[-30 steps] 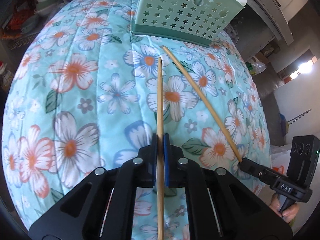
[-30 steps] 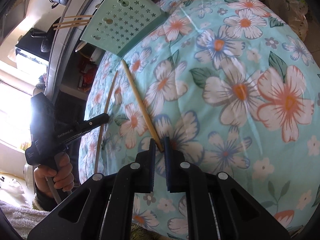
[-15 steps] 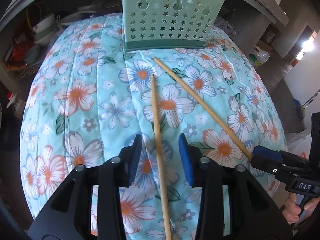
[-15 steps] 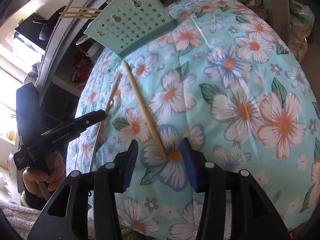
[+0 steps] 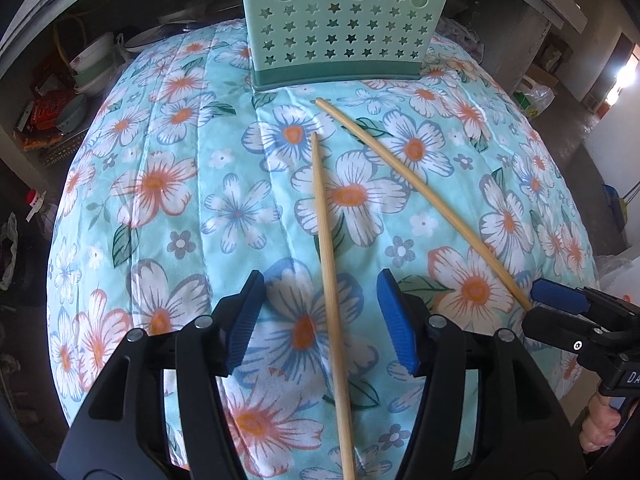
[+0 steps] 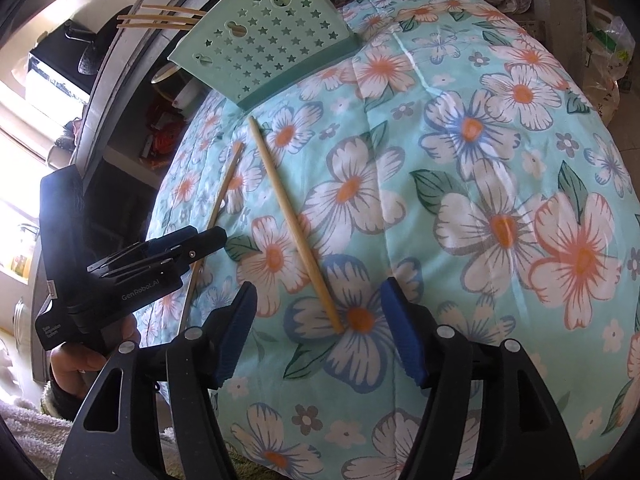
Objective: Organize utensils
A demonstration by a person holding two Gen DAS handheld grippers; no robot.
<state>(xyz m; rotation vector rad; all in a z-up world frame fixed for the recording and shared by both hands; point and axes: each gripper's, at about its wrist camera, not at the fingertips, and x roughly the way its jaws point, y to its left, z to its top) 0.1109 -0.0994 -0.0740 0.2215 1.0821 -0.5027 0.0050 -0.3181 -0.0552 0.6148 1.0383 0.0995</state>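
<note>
Chopsticks flat on floral surface, bracketed by wide-open left gripper and right gripper. Best pinched squarely, lifted level, dropped tip-first into green utensil holder.

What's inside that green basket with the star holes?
Several chopsticks poke out of the green basket top in the right wrist view. Its perforated wall hides their lower ends and anything else inside.
</note>
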